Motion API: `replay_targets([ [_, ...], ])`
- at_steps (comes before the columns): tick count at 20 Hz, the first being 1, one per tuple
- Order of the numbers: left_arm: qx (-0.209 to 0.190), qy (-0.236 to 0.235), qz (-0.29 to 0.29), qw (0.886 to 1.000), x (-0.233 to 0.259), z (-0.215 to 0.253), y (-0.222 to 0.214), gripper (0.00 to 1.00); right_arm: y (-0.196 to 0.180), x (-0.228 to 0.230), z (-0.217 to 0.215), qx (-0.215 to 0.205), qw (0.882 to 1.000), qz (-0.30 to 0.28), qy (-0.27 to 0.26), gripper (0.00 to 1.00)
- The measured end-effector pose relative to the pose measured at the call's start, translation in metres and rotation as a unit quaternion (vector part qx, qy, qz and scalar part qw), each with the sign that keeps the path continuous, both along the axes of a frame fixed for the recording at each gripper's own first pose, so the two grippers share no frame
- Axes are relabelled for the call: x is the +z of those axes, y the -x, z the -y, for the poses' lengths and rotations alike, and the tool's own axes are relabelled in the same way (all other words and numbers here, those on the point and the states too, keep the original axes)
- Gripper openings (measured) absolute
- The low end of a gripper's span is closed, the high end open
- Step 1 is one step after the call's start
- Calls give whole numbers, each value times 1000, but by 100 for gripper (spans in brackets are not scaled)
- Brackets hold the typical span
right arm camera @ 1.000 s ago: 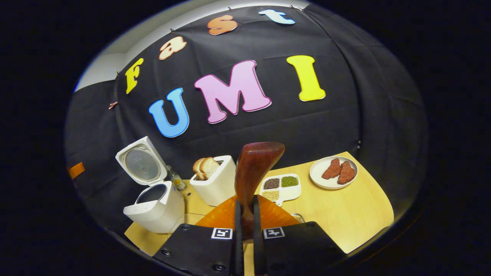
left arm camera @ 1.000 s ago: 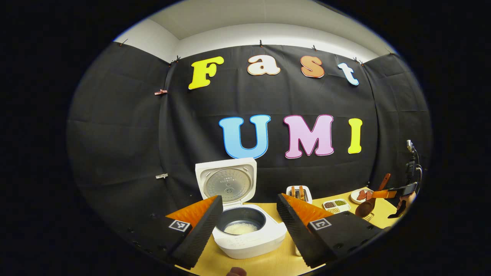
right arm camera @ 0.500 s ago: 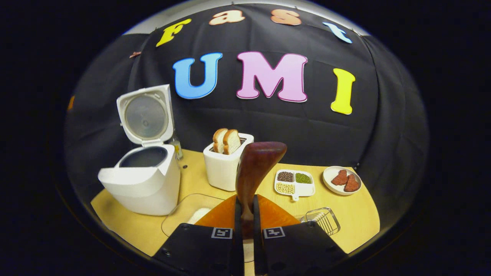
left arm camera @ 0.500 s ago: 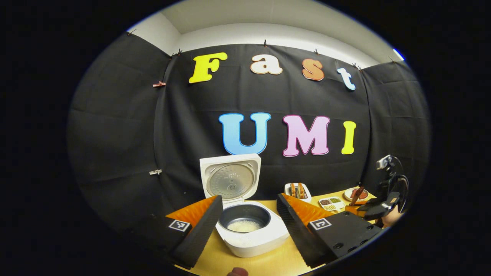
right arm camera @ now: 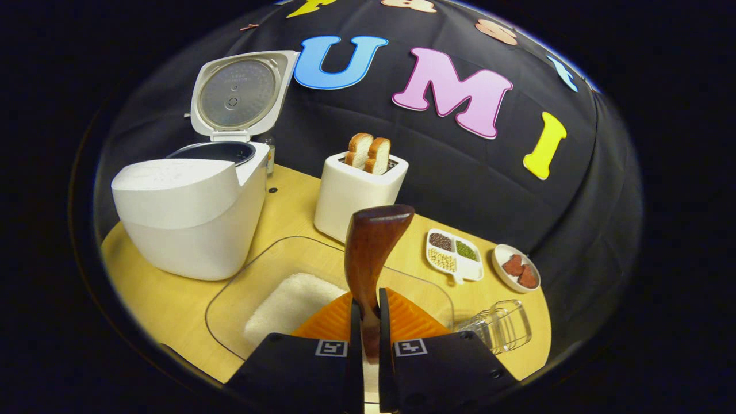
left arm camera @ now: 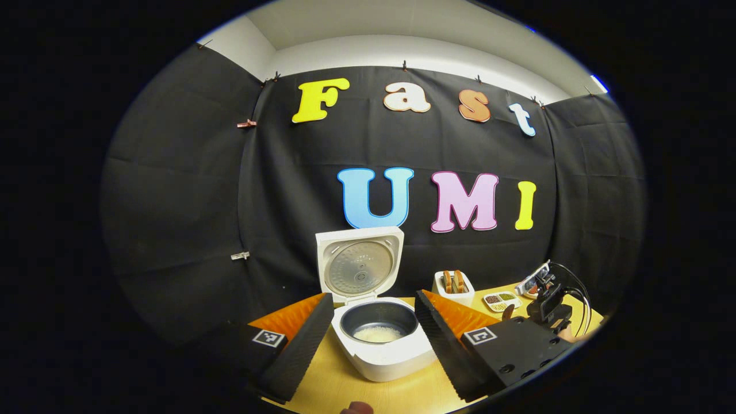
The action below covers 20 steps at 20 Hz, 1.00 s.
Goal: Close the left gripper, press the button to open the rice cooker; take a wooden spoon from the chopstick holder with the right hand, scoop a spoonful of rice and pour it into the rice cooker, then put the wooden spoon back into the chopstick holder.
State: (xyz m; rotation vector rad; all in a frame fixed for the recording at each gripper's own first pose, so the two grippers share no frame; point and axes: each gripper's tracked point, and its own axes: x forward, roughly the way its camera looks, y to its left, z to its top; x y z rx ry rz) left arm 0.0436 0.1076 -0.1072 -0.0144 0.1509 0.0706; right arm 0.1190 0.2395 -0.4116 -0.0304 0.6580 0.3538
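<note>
Dark reddish-brown wooden spoon (right arm camera: 372, 253) is clamped by its handle btwn both fingers of the right gripper (right arm camera: 368, 339), bowl end up, standing above a clear shallow rectangular container (right arm camera: 241, 282) w/ a heap of white rice (right arm camera: 287, 305) in it. Spoon bowl sits over the container, not touching the rice as far as can be seen.

White rice cooker (right arm camera: 190, 213) is just left of the container, its lid (right arm camera: 238, 95) swung up and open; in the left gripper view the dark inner pot (left arm camera: 379, 322) holds a little white rice at the bottom. Clear wire-look chopstick holder (right arm camera: 497, 325) lies at the container's right edge, close to the right gripper.

Further back on the light wooden table (right arm camera: 167, 305): white toaster (right arm camera: 356, 192) w/ two bread slices poking out, a white divided dish (right arm camera: 454, 256) w/ brown, green and pale beans, and a small white round plate (right arm camera: 514, 267) w/ two reddish pieces.

Left gripper (left arm camera: 374, 339) has fingers spread wide apart, nothing btwn them, the cooker framed in the gap, some way off.
</note>
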Motion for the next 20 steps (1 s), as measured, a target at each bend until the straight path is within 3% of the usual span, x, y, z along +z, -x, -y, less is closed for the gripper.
replay_targets([
  [2, 7, -1, 1, 1000, 0, -6, 5, 98, 1, 0, -10, -46, 996, -26, -65, 15],
  [4, 13, -2, 1, 1000, 1, -10, 9, 97, 2, 4, -16, -95, 982, -64, -147, 15],
  [9, 25, 6, -2, 1000, -2, -13, 16, 97, 2, -7, 2, -189, 922, -136, -309, 15],
  [11, 28, 9, -4, 1000, -3, -12, 18, 97, 3, -11, 16, -213, 901, -151, -348, 14],
  [15, 28, 9, -5, 1000, -3, -9, 20, 97, 3, -4, 39, -225, 881, -145, -390, 14],
  [18, 29, 14, -5, 999, -3, -7, 20, 97, -3, 8, 48, -240, 857, -146, -432, 14],
  [20, 30, 16, -4, 999, -1, -7, 22, 97, -3, 13, 56, -247, 851, -144, -440, 14],
])
